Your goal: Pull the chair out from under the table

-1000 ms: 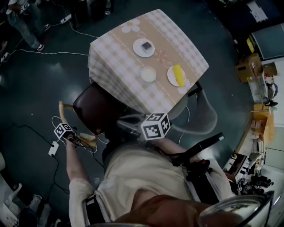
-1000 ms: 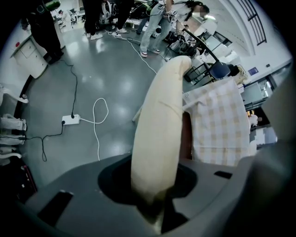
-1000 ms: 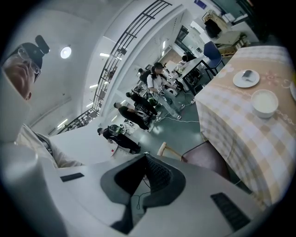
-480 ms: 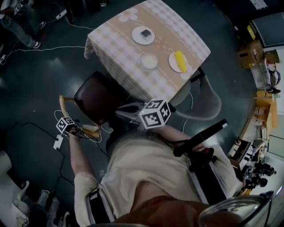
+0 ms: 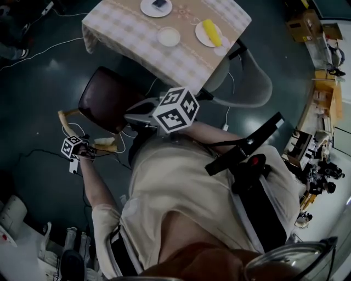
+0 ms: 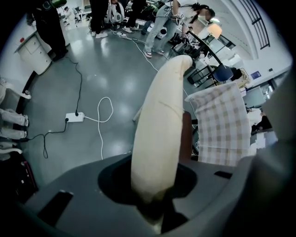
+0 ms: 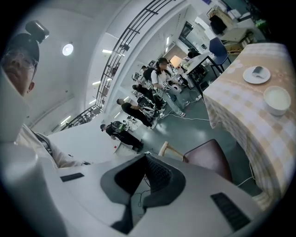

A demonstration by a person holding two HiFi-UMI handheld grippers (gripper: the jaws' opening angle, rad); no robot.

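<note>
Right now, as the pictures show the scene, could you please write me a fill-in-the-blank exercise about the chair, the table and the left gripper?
1. The left gripper is closed on the wooden back of the ____.
2. The yellow food lies on a white ____.
3. The table is covered by a checked ____.

Missing words: chair; plate; tablecloth.

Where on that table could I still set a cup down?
The table's left half is bare, from its edge to the bowl. The right is crowded: the bowl, a plate with yellow food and a second plate sit close.
</note>
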